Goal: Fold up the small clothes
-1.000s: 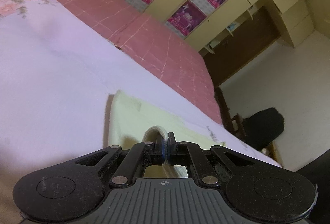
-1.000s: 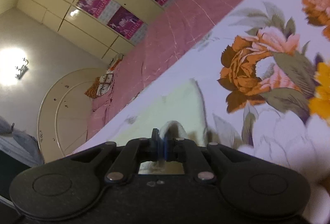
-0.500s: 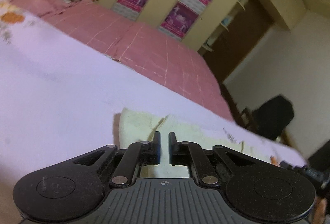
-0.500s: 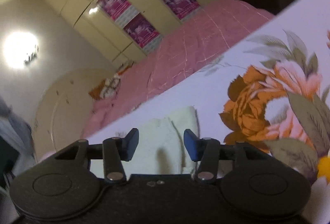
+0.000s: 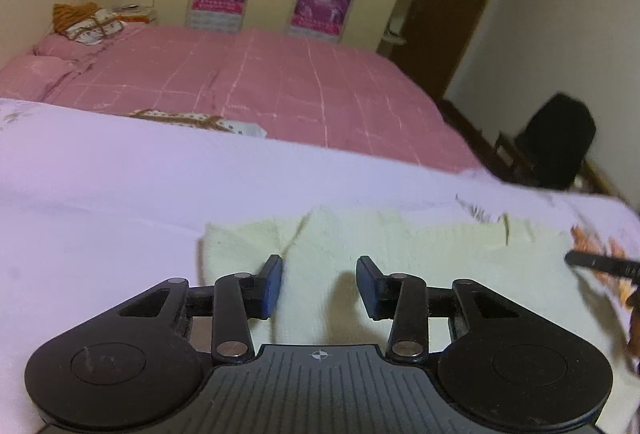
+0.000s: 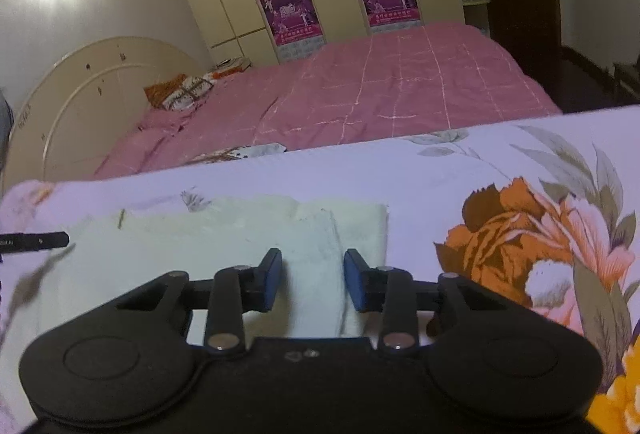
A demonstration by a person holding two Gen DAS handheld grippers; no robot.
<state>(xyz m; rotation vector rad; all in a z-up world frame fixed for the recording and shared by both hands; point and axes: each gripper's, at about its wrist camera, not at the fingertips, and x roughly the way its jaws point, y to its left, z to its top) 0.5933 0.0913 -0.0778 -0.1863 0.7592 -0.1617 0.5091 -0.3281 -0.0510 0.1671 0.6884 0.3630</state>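
A pale yellow folded garment point(image 5: 400, 246) point(image 6: 224, 246) lies flat on the lilac floral sheet point(image 5: 120, 186) point(image 6: 420, 170). My left gripper point(image 5: 319, 284) hovers over its left end. Its jaws are opening, with nothing pinched between the blue pads point(image 5: 273, 284). My right gripper point(image 6: 313, 280) hangs over the garment's right end by a folded edge. Its jaws are closing, and the pads point(image 6: 354, 284) stand apart from the cloth. Each view catches the other gripper's black tip at its edge.
A pink quilted bed point(image 5: 260, 90) point(image 6: 380, 90) with cushions point(image 5: 88, 22) lies behind the sheet. A patterned cloth point(image 5: 192, 120) lies at the sheet's far edge. Cream wardrobes with purple posters point(image 6: 292, 14) line the wall. A dark chair point(image 5: 560, 138) stands at the right.
Both grippers let go of the garment's raised edge and opened. Both rolled back to level and drew back a little; the cloth now lies flat.
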